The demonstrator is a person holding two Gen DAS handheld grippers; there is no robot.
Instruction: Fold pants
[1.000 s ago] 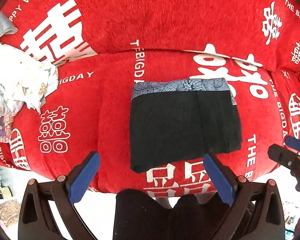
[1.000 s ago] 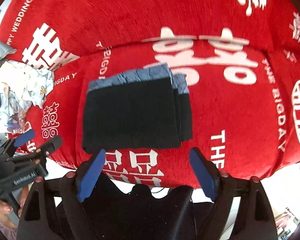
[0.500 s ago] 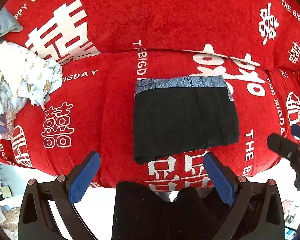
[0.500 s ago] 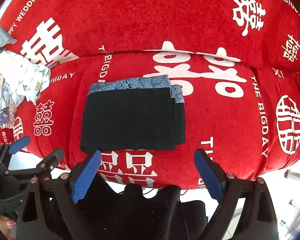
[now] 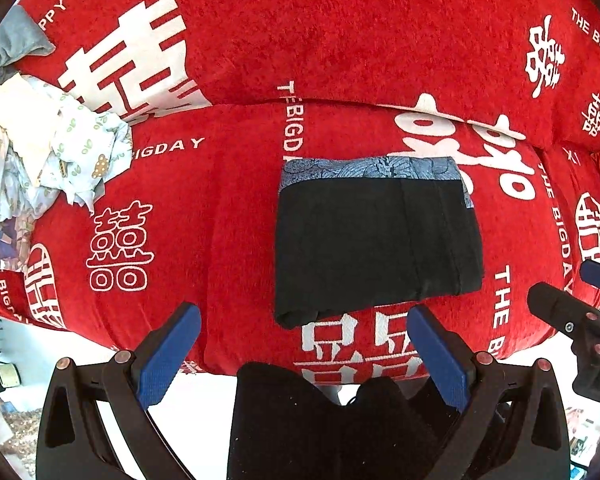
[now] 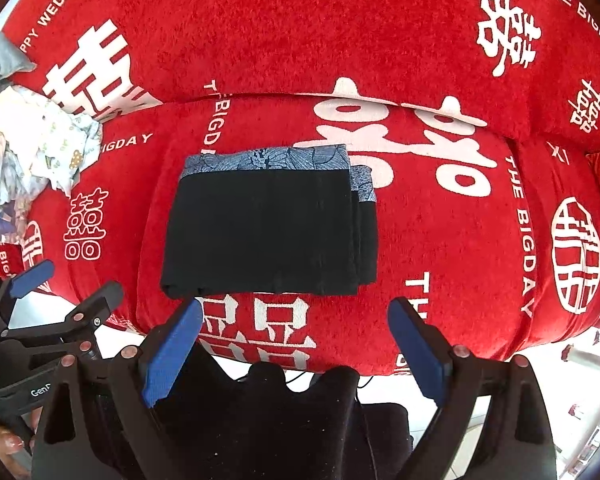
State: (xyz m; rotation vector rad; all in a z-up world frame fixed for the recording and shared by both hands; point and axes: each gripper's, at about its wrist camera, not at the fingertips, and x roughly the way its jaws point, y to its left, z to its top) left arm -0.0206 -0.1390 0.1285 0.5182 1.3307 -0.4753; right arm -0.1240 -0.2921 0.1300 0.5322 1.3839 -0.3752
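Folded pants [image 5: 374, 236] lay on the sofa [image 5: 340, 40]. Left gripper [image 5: 300, 354] and right gripper [image 6: 296, 348] gaped wide, empty. Only the right view showed a hand [image 6: 4, 444].

Folded black pants [image 6: 268, 232] flat on red sofa cover [image 6: 440, 240] — right gripper [image 6: 296, 354] jaws spread, empty, clear of fabric; left gripper [image 6: 66, 284] at lower left.

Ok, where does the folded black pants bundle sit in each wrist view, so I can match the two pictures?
Left wrist: folded black pants lie right of centre on the red sofa seat, just beyond the open left gripper.
Right wrist: the pants lie left of centre, just beyond the open right gripper.
Shared landmark: the pale crumpled clothes pile at the left edge of both.
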